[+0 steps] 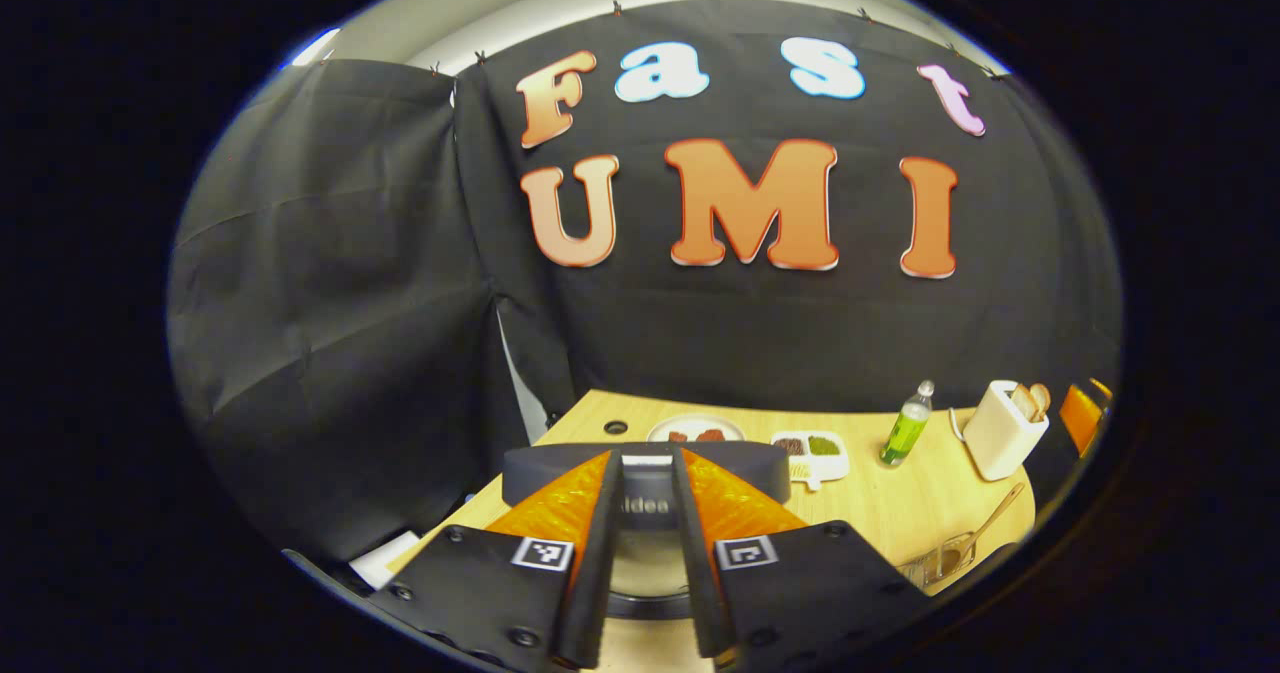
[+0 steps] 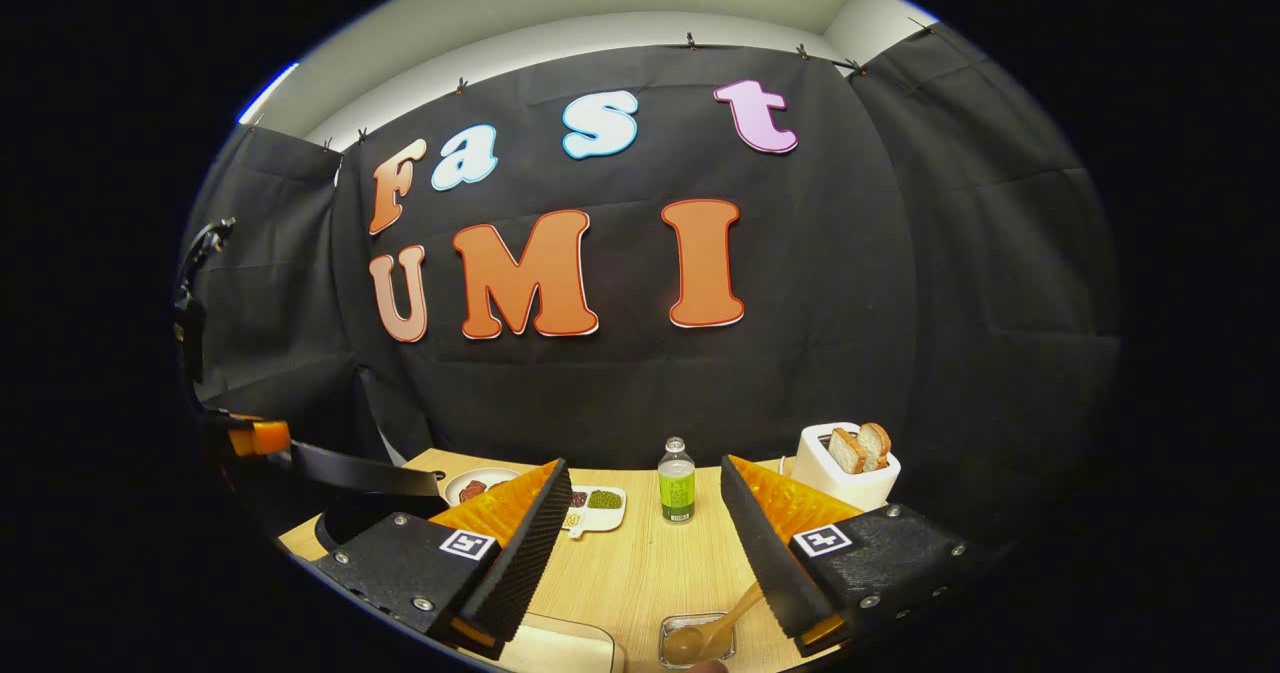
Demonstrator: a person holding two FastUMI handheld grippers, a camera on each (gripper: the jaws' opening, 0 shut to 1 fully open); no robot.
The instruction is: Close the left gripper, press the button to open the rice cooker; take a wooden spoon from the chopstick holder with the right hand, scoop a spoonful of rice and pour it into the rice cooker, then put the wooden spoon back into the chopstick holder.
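The rice cooker [image 1: 650, 478], with a dark lid and a silver front, stands right in front of my left gripper [image 1: 645, 458]. That gripper's fingers are close together with a narrow gap, holding nothing. In the right gripper view the cooker [image 2: 350, 483] is at the far left, its lid apparently raised, with the left gripper [image 2: 250, 438] above it. A wooden spoon [image 2: 715, 628] rests with its bowl in a small clear container [image 2: 672, 625] at the table's near edge, between the fingers of my right gripper [image 2: 643, 463], which is wide open and empty. The spoon [image 1: 985, 523] also lies to the right in the left gripper view.
On the wooden table [image 2: 640, 563] stand a green bottle [image 2: 676, 493], a white toaster [image 2: 845, 468] with bread slices, a white divided dish [image 2: 598, 505] of beans and a plate [image 2: 475, 485] of reddish food. The black cloth wall closes off the back.
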